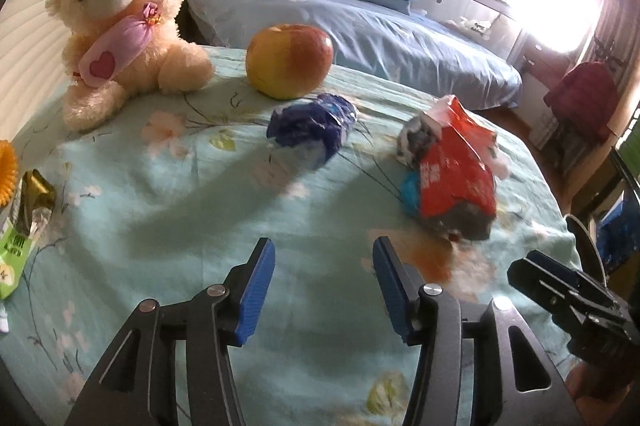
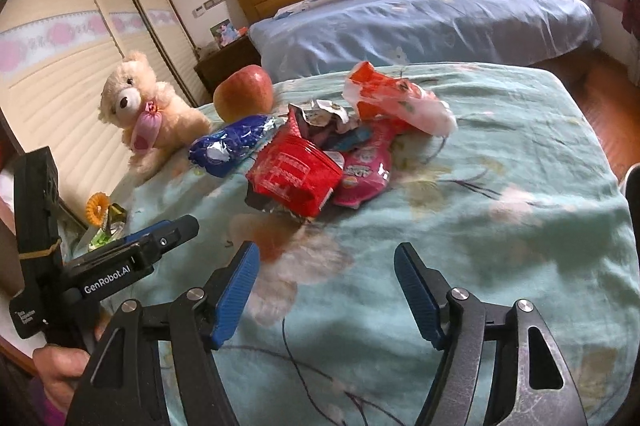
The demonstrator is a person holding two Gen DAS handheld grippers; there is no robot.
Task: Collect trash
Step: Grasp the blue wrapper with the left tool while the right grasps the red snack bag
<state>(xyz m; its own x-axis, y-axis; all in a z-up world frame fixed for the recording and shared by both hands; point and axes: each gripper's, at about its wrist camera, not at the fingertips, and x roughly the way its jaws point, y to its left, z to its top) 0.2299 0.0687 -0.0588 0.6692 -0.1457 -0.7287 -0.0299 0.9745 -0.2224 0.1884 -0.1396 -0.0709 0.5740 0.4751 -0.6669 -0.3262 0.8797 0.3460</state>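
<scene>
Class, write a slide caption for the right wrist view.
Open right gripper faces a wrapper pile on the floral bedspread, teddy and apple behind.

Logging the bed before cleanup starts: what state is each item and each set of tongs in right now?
left tongs: open, empty
right tongs: open, empty
blue wrapper: crumpled, lying loose
red snack bag: torn open, crumpled
pink packet: flattened, partly under the red bag
apple: whole, on the bedspread
teddy bear: sitting upright

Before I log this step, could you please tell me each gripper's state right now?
Left gripper: open, holding nothing.
Right gripper: open, holding nothing.
</scene>
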